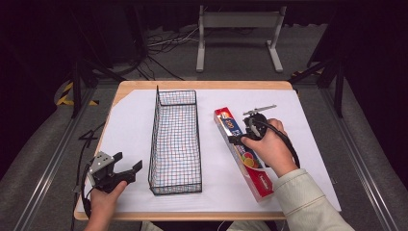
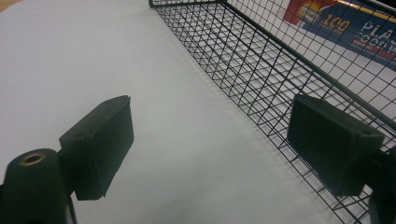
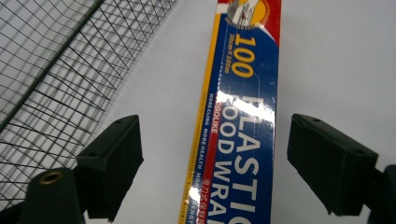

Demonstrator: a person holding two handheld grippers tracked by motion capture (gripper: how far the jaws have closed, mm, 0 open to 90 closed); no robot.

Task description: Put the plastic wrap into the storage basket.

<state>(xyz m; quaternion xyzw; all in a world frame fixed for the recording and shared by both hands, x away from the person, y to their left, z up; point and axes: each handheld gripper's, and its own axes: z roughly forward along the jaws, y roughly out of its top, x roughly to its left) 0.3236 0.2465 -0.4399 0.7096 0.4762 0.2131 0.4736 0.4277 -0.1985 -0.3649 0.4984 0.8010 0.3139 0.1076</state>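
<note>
Right fingers (image 3: pixel 112 168) astride wrap box (image 3: pixel 240 126), untouched

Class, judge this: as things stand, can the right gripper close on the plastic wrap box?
Probably yes: the right gripper hangs open with the plastic wrap box lying between its jaws, nothing else between them; the wire basket stands off to the side.

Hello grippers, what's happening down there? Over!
Right gripper open, jaws either side of the plastic wrap box, not pinching. Left gripper open, holding nothing, beside the wire basket. Nothing between box and basket. Over.
</note>
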